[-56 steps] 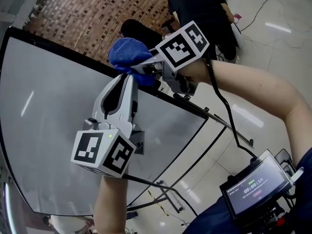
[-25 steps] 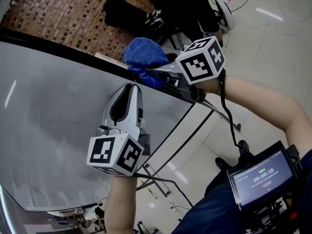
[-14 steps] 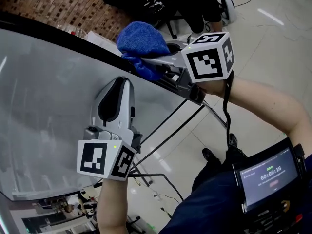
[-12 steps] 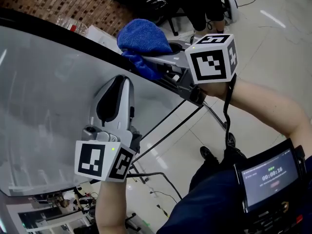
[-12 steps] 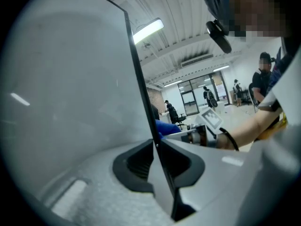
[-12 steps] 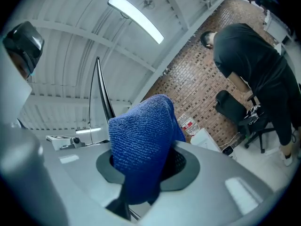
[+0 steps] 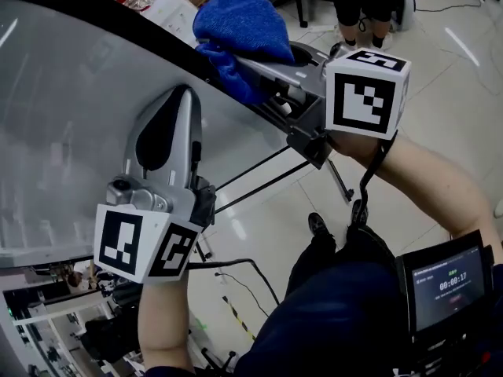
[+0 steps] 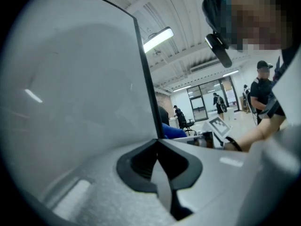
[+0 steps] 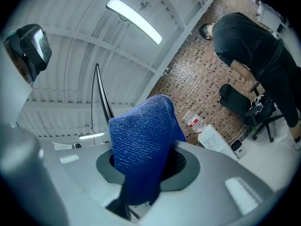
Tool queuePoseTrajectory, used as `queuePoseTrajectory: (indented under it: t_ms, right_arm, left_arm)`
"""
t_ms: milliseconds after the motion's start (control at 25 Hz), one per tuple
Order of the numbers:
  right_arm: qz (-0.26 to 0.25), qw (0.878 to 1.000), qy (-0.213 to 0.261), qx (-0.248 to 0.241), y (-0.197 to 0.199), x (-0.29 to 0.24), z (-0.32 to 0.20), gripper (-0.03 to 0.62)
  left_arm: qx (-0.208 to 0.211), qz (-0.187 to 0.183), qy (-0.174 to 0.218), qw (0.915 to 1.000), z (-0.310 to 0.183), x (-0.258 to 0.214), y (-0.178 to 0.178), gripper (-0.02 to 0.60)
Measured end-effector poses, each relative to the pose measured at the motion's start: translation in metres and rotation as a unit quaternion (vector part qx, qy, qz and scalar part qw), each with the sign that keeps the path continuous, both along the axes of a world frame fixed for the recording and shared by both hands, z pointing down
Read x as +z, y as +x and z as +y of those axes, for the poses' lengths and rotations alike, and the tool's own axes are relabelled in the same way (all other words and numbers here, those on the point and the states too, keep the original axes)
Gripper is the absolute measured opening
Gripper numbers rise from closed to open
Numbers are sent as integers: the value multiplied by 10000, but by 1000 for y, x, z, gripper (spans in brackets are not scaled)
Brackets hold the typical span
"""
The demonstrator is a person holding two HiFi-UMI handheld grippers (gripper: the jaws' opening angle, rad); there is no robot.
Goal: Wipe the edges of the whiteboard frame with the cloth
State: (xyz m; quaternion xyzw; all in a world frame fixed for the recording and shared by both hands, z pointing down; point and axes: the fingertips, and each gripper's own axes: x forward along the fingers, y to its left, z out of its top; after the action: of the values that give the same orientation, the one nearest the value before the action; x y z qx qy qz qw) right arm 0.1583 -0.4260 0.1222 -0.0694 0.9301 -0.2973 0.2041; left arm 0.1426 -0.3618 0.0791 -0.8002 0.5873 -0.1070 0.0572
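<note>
- Wiping the frame (image 7: 149, 31) is the step in hand. The cloth (image 7: 240, 30) sits on the frame's dark edge at 12 o'clock in the head view.
- The right gripper (image 7: 250, 67) grips the cloth. A blue fold bulges out past the jaws and drapes over the edge.
- The left gripper (image 7: 184, 93), at 7 o'clock from the cloth, has its jaws pressed together on nothing. Its tip lies over the board (image 7: 55, 132); contact cannot be determined.
- Next move, as judged: slide the cloth along the edge, which runs from 10 to 4 o'clock. Maintain pressure on the frame and a firm grip so the fold does not slip out.
</note>
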Motion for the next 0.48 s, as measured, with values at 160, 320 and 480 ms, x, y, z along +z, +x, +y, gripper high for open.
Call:
queuePoseTrajectory:
  t_ms: [160,320,480]
  right_arm:
    - [-153,9998,-115,25,1,2,-2,118]
    - [-187,9998,-86,-36,0,2,-4,118]
    - [-263,9996,-9,37,0,-1,-5,118]
  left_arm:
    - [-26,-12,-28,10000,-1,5,2,6]
    - [-71,-86,30,9999,-3,7,3,6]
    - [-75,-122,55,9999,-7,10,7,6]
